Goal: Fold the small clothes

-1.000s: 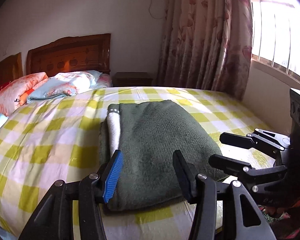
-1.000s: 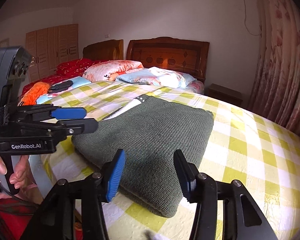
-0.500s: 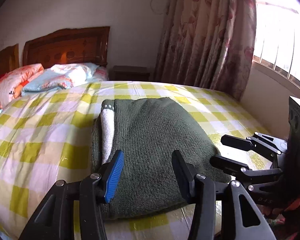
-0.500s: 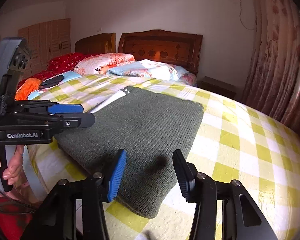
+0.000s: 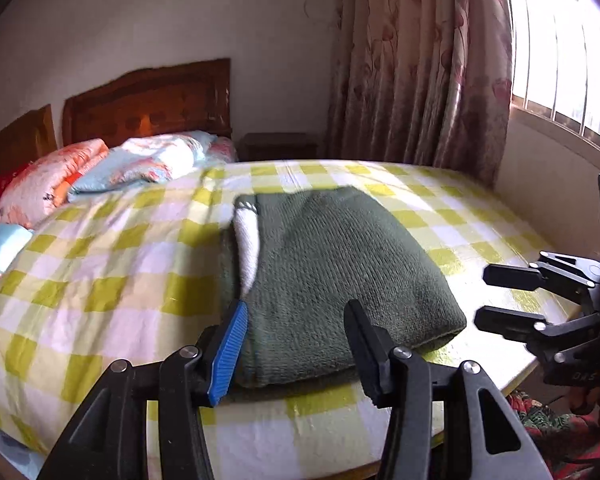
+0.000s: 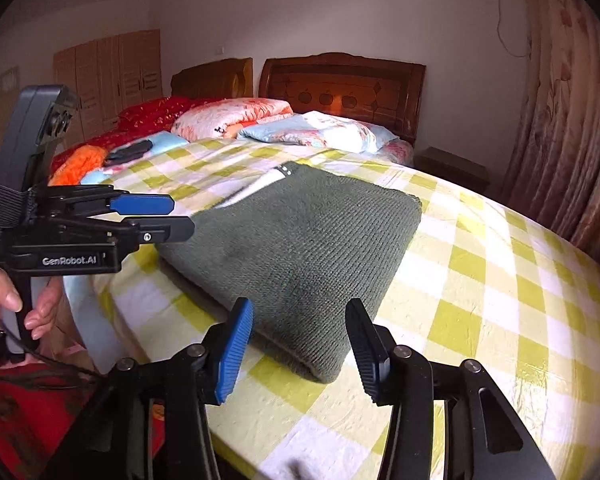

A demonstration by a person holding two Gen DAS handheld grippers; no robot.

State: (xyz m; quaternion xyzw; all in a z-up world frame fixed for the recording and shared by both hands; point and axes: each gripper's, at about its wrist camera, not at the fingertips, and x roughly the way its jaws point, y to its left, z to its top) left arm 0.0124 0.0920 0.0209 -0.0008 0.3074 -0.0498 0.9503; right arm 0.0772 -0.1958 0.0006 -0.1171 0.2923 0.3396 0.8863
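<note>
Lying folded, green sweater (image 5: 332, 276) runs lengthwise toward headboard (image 5: 148, 100).

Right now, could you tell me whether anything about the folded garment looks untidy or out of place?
Mostly neat: the green sweater lies folded flat on the checked bedspread. One oddity: a white inner strip pokes out along its left fold. Both claws are open and empty.

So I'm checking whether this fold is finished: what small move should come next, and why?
Probably draw both back and leave it. The green sweater already lies as a compact folded rectangle on the checked bedsheet, a white strip showing along one edge. The left hand-held gripper and right hand-held gripper are open at its near edge, holding nothing.
</note>
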